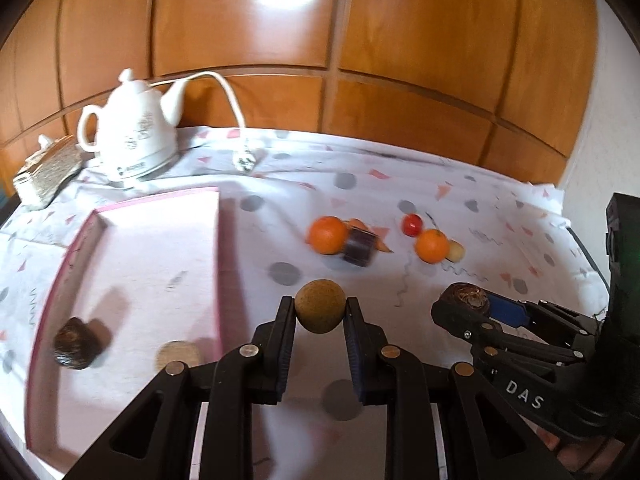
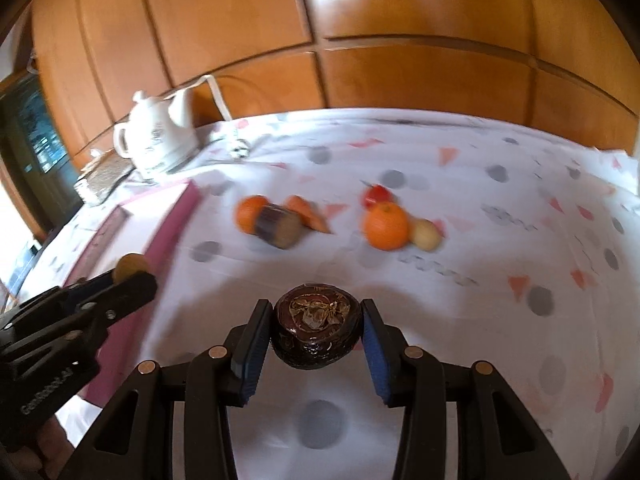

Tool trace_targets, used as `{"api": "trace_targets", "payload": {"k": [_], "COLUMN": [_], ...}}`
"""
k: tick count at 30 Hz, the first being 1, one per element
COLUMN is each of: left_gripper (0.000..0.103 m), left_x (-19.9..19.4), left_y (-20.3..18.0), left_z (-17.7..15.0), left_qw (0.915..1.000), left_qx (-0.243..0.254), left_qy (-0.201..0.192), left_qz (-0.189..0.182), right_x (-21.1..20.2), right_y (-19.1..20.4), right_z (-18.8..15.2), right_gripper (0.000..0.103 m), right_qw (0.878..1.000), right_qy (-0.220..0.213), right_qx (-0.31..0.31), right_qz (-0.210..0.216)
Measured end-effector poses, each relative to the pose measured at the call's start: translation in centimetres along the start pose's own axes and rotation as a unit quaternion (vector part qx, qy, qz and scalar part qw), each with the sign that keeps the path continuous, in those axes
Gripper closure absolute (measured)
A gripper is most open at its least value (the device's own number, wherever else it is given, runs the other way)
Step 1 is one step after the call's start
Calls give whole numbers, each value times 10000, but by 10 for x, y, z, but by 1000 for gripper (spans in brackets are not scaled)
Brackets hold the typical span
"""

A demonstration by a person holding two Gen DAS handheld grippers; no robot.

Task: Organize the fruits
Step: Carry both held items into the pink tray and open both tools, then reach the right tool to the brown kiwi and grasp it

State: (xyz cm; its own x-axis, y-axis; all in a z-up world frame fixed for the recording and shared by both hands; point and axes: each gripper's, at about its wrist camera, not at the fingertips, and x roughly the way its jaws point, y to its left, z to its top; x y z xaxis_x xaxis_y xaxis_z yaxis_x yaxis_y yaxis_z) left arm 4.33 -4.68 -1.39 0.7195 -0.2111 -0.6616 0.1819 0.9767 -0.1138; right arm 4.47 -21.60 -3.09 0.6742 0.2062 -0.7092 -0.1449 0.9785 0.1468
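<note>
My left gripper (image 1: 320,310) is shut on a round tan-brown fruit (image 1: 320,306), held above the cloth just right of the pink tray (image 1: 218,248). My right gripper (image 2: 318,330) is shut on a dark brown wrinkled fruit (image 2: 316,326); it also shows in the left wrist view (image 1: 466,298). The tray holds a dark fruit (image 1: 76,344) and a tan piece (image 1: 178,354). On the cloth lie two oranges (image 1: 327,235) (image 1: 432,245), a red fruit (image 1: 413,224), a pale yellow fruit (image 1: 456,251), a dark cylinder-shaped piece (image 1: 360,247) and a carrot (image 2: 310,212).
A white teapot-shaped kettle (image 1: 134,132) with cord and plug (image 1: 245,160) stands at the back left, beside a woven-topped box (image 1: 48,172). A wooden panelled wall (image 1: 360,60) rises behind the patterned tablecloth (image 1: 460,184).
</note>
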Motion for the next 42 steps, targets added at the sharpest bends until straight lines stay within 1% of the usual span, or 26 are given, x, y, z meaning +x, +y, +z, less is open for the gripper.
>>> {"api": "trace_targets", "payload": {"k": [5, 9, 12, 16, 20, 23, 24, 25, 27, 32, 37, 42], "left_gripper": [79, 79, 78, 78, 78, 73, 66, 63, 63, 63, 63, 63], "left_x": [-10, -16, -21, -29, -33, -35, -36, -37, -39, -38, -33, -30], "left_y": [31, 59, 88, 120, 147, 161, 163, 164, 163, 149, 126, 102], "left_z": [-3, -5, -7, -12, -18, -24, -25, -26, -27, -21, -15, -11], "left_qw": [9993, 9971, 9932, 9870, 9801, 9758, 9751, 9743, 9742, 9786, 9856, 9911], "left_qx": [-284, -561, -895, -1179, -1441, -1635, -1669, -1695, -1698, -1574, -1293, -1023], "left_qy": [-44, -71, -84, -134, -136, -70, -68, -82, -109, -148, -123, -59], "left_qz": [249, 501, 744, 1082, 1362, 1450, 1461, 1483, 1481, 1316, 1083, 846], "right_x": [7, 11, 15, 21, 34, 46, 50, 53, 52, 48, 38, 31], "right_y": [28, 50, 77, 116, 147, 165, 168, 170, 169, 152, 114, 75], "right_z": [10, 18, 27, 35, 41, 43, 42, 40, 38, 27, 21, 17], "right_gripper": [58, 58, 58, 58, 58, 57, 57, 56, 47, 47, 47, 47], "right_qw": [9992, 9975, 9943, 9879, 9825, 9799, 9796, 9797, 9804, 9850, 9931, 9970], "right_qy": [90, 148, 227, 319, 465, 615, 685, 720, 698, 648, 447, 346], "right_qx": [-232, -372, -543, -803, -865, -864, -841, -800, -760, -655, -318, 5], "right_qz": [313, 582, 893, 1287, 1585, 1692, 1691, 1689, 1675, 1459, 1037, 695]}}
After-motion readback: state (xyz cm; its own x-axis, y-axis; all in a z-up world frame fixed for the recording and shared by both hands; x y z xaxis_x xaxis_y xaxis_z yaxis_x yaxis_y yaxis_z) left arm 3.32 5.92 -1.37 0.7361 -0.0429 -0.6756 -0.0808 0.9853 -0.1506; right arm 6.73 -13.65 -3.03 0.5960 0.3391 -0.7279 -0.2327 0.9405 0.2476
